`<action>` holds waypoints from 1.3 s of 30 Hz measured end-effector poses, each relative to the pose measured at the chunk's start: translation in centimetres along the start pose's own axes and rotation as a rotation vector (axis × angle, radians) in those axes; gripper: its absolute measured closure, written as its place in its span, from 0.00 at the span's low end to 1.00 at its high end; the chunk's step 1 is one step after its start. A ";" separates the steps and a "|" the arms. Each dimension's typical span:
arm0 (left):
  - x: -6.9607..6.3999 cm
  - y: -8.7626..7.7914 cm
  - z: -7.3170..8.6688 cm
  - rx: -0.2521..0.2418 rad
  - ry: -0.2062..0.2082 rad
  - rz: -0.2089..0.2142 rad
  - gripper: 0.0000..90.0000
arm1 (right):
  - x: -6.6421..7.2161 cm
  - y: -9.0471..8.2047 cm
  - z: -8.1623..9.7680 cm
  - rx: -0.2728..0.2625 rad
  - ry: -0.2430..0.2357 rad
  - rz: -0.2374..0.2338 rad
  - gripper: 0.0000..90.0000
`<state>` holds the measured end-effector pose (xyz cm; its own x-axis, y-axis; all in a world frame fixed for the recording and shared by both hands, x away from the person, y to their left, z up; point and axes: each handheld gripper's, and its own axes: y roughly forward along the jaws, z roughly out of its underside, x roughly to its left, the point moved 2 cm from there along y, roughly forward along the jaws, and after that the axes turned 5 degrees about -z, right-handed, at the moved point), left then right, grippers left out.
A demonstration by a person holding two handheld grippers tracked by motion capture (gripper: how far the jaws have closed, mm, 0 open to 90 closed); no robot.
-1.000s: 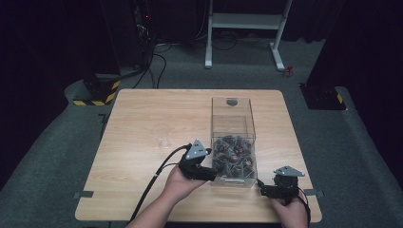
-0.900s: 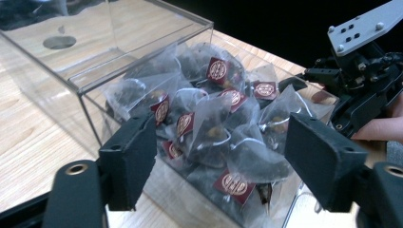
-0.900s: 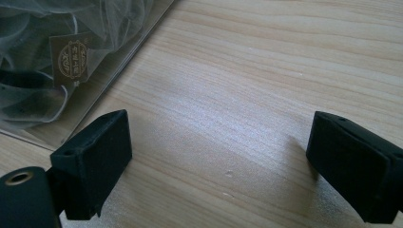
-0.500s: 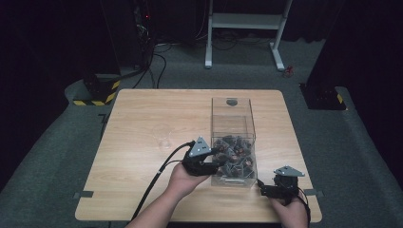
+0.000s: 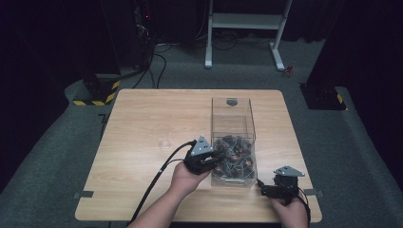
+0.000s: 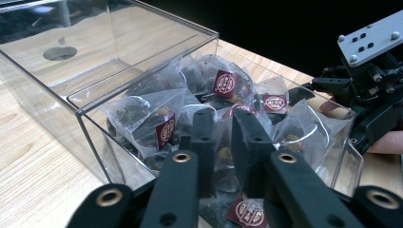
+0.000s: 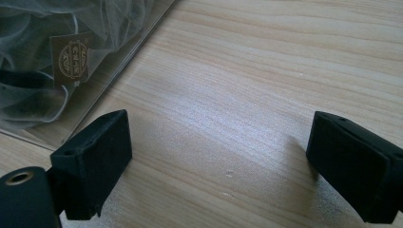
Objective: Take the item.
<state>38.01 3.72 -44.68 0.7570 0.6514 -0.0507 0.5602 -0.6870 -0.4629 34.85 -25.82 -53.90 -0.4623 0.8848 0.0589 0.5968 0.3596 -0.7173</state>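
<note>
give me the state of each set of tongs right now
Left tongs: have just been closing inside the clear box, nearly shut among the tea bags; grip unclear.
Right tongs: open, nothing between them.

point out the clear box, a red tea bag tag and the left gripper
clear box (image 5: 233, 108), high view, far wall
red tea bag tag (image 6: 225, 83), left gripper view, tag face
left gripper (image 6: 223, 124), left gripper view, between its fingertips

left gripper (image 5: 215, 158) dips into clear box (image 5: 233, 137) of tea bags (image 5: 234, 154).
</note>
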 end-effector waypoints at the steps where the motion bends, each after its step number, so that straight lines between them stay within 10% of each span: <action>1: 0.0 0.0 0.0 -0.001 -0.003 0.002 0.91 | 0.0 0.0 0.0 0.000 0.000 0.000 0.09; 39: 0.0 -1.9 -0.3 -0.104 -0.041 0.036 1.00 | 0.0 0.0 0.0 0.001 -0.002 -0.003 0.09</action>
<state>37.05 5.00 -43.55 0.7639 0.6371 -0.1031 0.5663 -0.7383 -0.3663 34.83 -25.79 -53.89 -0.4655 0.8831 0.0592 0.5951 0.3618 -0.7176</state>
